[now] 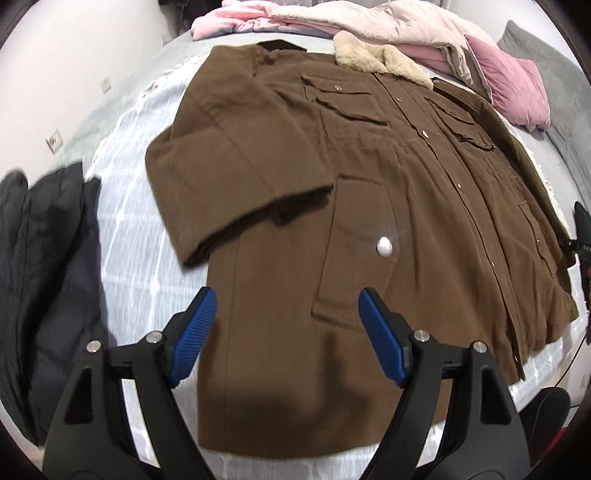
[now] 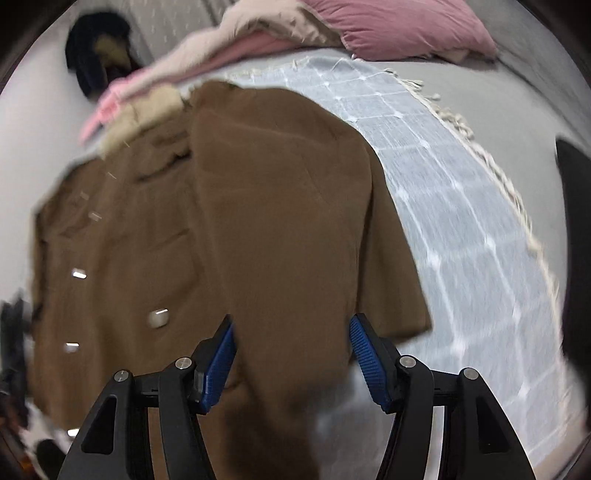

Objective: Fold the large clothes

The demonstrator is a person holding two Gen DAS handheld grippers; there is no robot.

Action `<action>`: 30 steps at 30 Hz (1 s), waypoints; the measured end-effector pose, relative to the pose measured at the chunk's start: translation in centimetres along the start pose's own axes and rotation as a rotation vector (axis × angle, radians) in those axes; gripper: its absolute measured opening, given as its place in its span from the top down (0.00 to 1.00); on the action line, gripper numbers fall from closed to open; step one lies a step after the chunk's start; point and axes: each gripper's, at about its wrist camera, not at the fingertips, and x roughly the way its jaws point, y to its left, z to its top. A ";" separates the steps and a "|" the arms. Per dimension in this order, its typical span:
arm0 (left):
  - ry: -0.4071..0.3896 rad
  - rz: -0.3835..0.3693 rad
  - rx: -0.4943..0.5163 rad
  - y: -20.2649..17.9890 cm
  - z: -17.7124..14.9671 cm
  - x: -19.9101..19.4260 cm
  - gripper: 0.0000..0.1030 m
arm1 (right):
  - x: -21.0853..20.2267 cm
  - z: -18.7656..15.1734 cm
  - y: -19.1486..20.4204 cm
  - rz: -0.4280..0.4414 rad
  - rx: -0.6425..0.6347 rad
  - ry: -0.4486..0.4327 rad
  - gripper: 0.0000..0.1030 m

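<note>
On the bed (image 1: 122, 155), over a pale grey checked throw (image 2: 461, 221) with a fringed edge, a brown coat (image 1: 369, 229) lies front-up, buttoned, fur collar (image 1: 373, 55) at the far end. Its left sleeve (image 1: 229, 162) is folded across the chest, cuff near the pocket flap and the large silver button (image 1: 384, 246).

Left hand-held gripper (image 1: 286, 334): hovering above the hem-side left panel, tilted down toward the coat, blue pads wide apart, nothing between them.

Right hand-held gripper (image 2: 291, 354): low over the right sleeve (image 2: 295, 206), which drapes across the coat body; fingers spread apart, cloth seen in the gap but not pinched. View motion-blurred, so contact with fabric cannot be told.

Dark quilted garment (image 1: 48, 277) beside the coat at the left bed edge. Pink and cream bedding (image 1: 369, 22) and a pink pillow (image 1: 509, 88) piled beyond the collar.

Writing: small white marks on a black object (image 1: 583, 236) at far right of the left wrist view, too small to read
</note>
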 end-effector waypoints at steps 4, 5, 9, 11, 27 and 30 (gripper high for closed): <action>-0.020 0.065 0.031 0.1 2.4 0.8 0.23 | -0.9 3.3 -0.7 -0.055 -0.052 0.000 0.89; -0.023 0.074 0.033 0.3 2.8 1.0 0.23 | -1.6 4.2 -1.2 -0.082 -0.050 -0.020 0.90; -0.022 0.104 0.026 0.7 4.9 2.2 0.23 | -5.6 9.6 -5.2 -0.240 0.028 -0.127 0.90; -0.019 0.110 0.023 0.8 5.7 2.7 0.23 | -7.6 12.8 -7.5 -0.348 0.076 -0.194 0.90; 0.002 0.120 0.036 -0.4 9.4 6.4 0.23 | -6.4 17.6 -8.3 -0.421 0.285 -0.362 0.34; 0.038 0.112 -0.006 -0.2 9.9 8.8 0.23 | -5.6 15.2 -5.6 -0.321 0.257 -0.359 0.34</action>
